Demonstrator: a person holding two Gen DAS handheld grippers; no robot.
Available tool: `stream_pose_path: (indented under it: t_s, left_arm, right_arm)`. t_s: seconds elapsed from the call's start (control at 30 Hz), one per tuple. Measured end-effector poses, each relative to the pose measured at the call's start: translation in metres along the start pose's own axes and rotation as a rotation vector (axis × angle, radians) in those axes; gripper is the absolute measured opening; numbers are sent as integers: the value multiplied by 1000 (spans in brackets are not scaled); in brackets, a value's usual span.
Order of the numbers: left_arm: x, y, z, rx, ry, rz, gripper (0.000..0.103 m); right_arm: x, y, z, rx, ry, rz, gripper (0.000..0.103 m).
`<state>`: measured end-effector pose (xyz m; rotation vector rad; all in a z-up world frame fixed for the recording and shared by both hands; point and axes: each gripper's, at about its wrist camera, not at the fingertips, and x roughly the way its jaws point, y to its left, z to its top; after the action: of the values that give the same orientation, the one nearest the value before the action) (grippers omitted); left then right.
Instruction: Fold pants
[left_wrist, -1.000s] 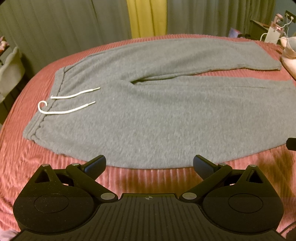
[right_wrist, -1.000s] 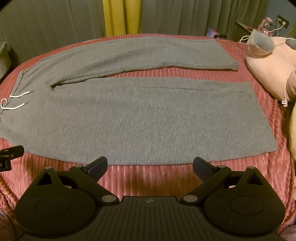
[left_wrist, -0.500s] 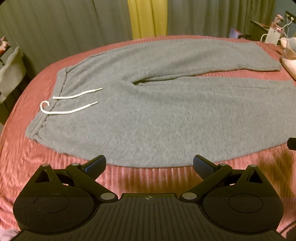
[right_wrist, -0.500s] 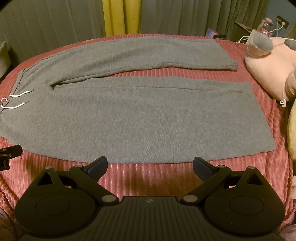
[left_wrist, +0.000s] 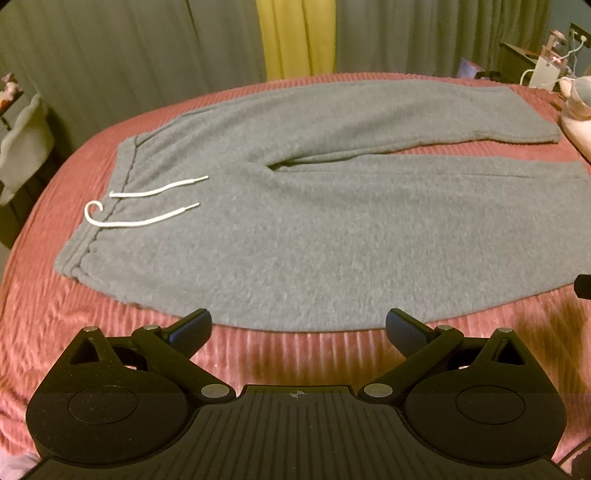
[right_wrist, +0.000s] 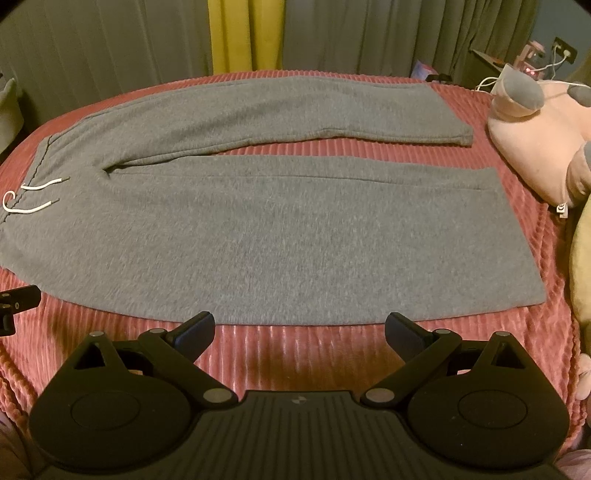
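The left gripper (left_wrist: 298, 326) is spread wide and holds nothing; it hovers just short of the near hem-side edge of the pants (left_wrist: 314, 236), toward the waistband end, which is the position from which that edge can be pinched. The right gripper (right_wrist: 300, 326) is likewise spread wide and empty, facing the near edge of the same garment farther toward the cuffs. The pants lie flat and face up on the ribbed red bedspread (left_wrist: 44, 317), waistband (left_wrist: 92, 236) to the left and both legs running to the right, so the full outline is exposed to both tools. At the left, the white drawstring (left_wrist: 147, 206) rests loose on the fabric below the waistband; it should be judged a snag risk if the fold drags it. Moving right, the legs part at the crotch (left_wrist: 273, 166), with a narrow strip of bedspread visible between the far leg (right_wrist: 295, 110) and the near leg (right_wrist: 295, 229). This separation suggests the first step is a lengthwise fold, near leg carried over far leg, with both grippers lifting the near edge together. No fold has been made yet. At the far right, a pink plush toy (right_wrist: 539, 125) lies just beside the cuffs and may crowd the cuff end.
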<state>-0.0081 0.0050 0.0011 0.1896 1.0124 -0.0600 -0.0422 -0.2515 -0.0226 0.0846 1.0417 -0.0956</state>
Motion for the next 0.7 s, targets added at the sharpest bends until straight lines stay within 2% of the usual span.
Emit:
stream_pose_path:
  t_s: [0.7]
  left_arm:
    - [-6,0,-1,7,-7,-10,103]
  right_arm:
    - [-9,0,-2,-7,-4,-7,99]
